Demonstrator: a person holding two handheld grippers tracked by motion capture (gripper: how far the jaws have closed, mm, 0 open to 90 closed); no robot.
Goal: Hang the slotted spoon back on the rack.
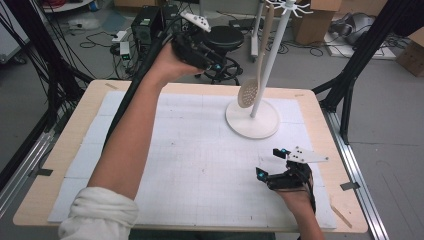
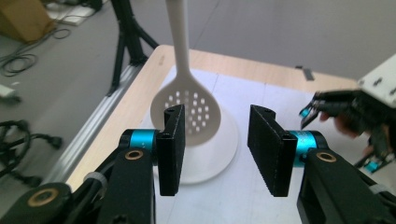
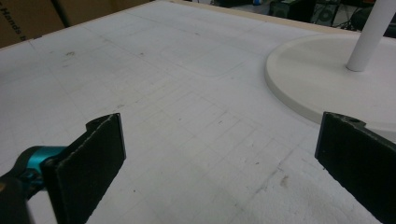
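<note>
Jaws wide on left gripper (image 2: 215, 149) facing slotted spoon (image 2: 187, 112), right gripper (image 3: 219, 168) wide, no legible writing

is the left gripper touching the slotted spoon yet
Apart. In the left gripper view the left gripper has its jaws open with nothing between them, and the slotted spoon hangs farther off, beyond the jaw tips, on the stand.

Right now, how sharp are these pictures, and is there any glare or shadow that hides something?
High view: soft and blocky, lighting even, no glare on the mat. Left gripper view: the spoon and the left hand-held gripper are fairly sharp, while the right hand-held gripper farther off is blurred. Right gripper view: the mat grid is clear, with a faint shadow under the stand base.
</note>
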